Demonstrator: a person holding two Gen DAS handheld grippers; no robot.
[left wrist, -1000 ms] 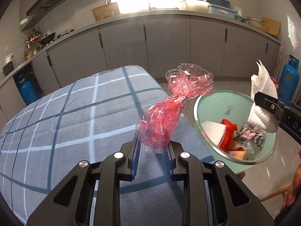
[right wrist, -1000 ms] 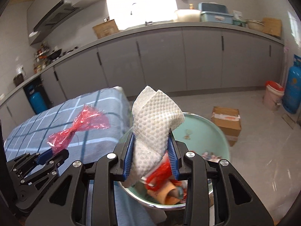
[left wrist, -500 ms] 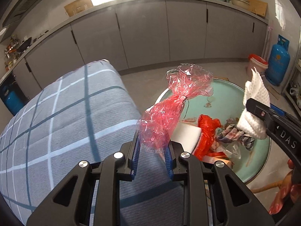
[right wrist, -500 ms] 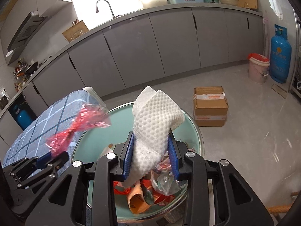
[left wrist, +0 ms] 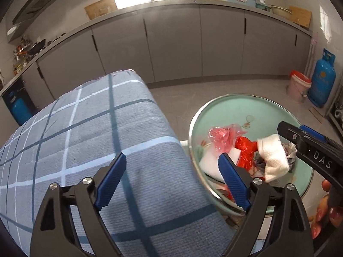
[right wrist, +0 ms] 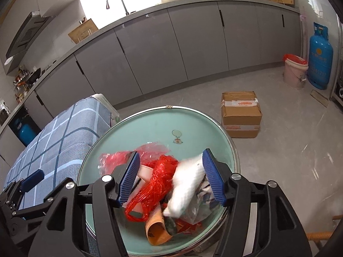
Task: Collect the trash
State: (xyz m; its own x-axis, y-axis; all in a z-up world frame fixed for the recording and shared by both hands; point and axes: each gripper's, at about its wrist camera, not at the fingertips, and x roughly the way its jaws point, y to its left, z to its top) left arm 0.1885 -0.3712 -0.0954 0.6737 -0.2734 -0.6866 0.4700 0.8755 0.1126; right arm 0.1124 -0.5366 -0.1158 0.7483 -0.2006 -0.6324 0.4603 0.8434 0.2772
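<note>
My left gripper (left wrist: pixel 171 157) hangs over the table edge beside the teal basin (left wrist: pixel 235 111); its jaws are opening wide with nothing between them. The red cellophane wrapper (left wrist: pixel 221 138) lies loose in the basin, just beyond the right fingertip. My right gripper (right wrist: pixel 170 153) is above the basin (right wrist: pixel 171 120), its jaws opening. The white paper towel (right wrist: pixel 186 184) is blurred and dropping free between them onto the trash pile. In the right wrist view the cellophane (right wrist: pixel 113 158) shows behind the left finger. Other trash fills the basin: a red net bag (right wrist: pixel 158 177) and an orange wrapper (right wrist: pixel 156 231).
A table with a blue checked cloth (left wrist: pixel 85 139) stands left of the basin. On the floor are a taped cardboard box (right wrist: pixel 241 115), a pink bucket (right wrist: pixel 294 70) and a blue gas cylinder (right wrist: pixel 320 57). Grey cabinets line the back. A person's fingers (left wrist: pixel 325 214) hold the right gripper.
Both grippers went from shut to open over the basin. The red cellophane left the left gripper and now lies in the basin. The paper towel slipped out of the right gripper and is falling.
</note>
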